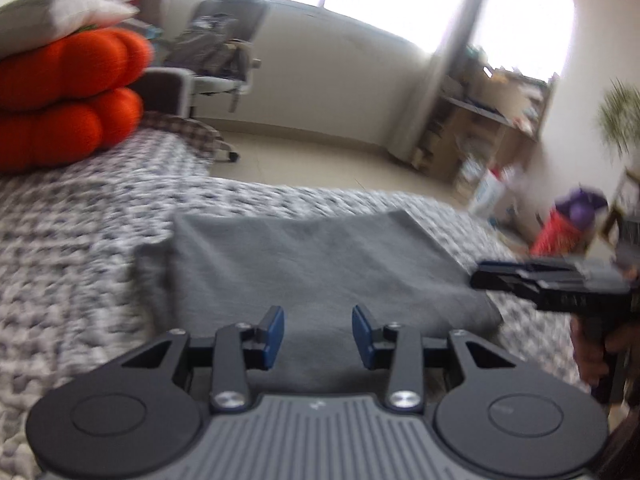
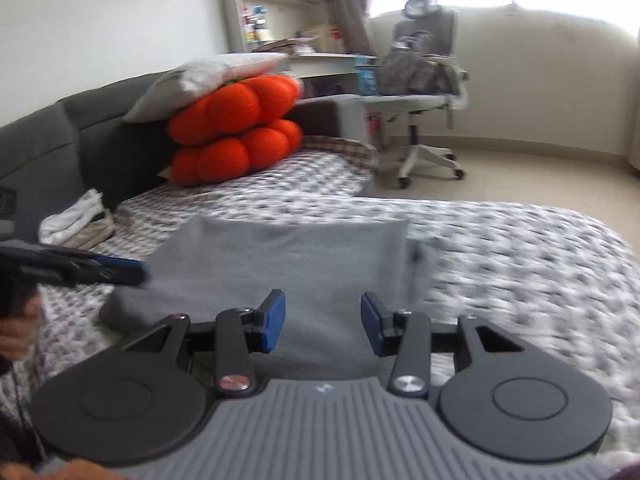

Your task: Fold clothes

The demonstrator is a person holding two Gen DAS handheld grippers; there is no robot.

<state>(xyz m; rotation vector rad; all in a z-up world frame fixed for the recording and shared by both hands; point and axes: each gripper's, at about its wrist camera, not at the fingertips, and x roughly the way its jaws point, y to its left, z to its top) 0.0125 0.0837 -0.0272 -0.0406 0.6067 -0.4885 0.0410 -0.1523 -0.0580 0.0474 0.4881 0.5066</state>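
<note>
Honestly, both my left gripper [image 1: 318, 334] and right gripper [image 2: 323, 322] hover spread apart over the folded grey cotton garment [image 2: 296, 264] near the bed's [image 2: 520, 264] edge; a clumsy grab could undo it.

The grey garment [image 1: 320, 264] is soft, matt knit cloth, lying smooth. Under it the bedspread [image 1: 80, 240] looks nubbly and rough, a speckled weave. Both the left gripper [image 1: 318, 338] and right gripper [image 2: 323, 324] are matt black plastic with blue rubbery pads [image 2: 274, 320] and shiny metal screws [image 2: 408, 384]. The orange cushions [image 2: 236, 132] look plush and fuzzy.
</note>
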